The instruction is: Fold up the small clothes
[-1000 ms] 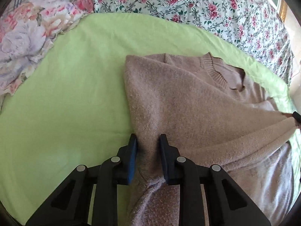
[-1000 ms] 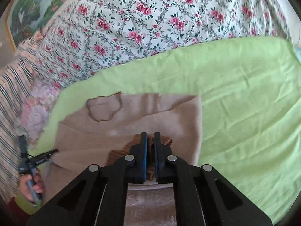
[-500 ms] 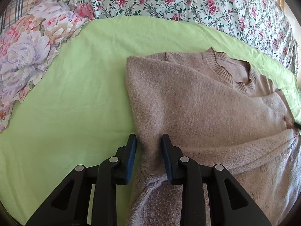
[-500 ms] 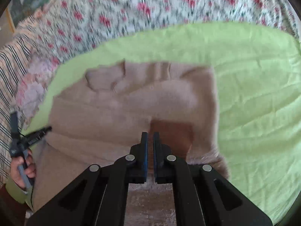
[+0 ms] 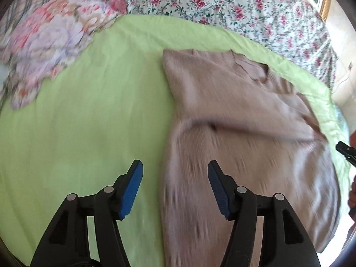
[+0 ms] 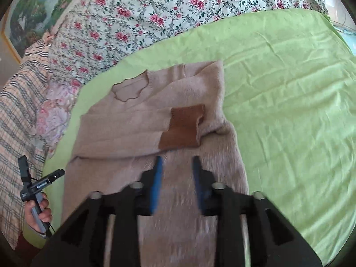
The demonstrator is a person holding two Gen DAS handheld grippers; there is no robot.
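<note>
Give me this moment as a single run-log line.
left gripper: open, just released | right gripper: open, just released | beige sweater: sleeve folded across body, brown cuff on top | green sheet

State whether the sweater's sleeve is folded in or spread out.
Folded in: the sleeve lies across the sweater chest, brown cuff on top.

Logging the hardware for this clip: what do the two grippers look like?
Both look alike. The left gripper has black plastic fingers with triangular cut-outs, silver pivot pins and ribbed blue pads. The right gripper has the same build, though blurred. Seen from the right wrist, the left one has a grey handle, a white label and a thin black cable.
</note>
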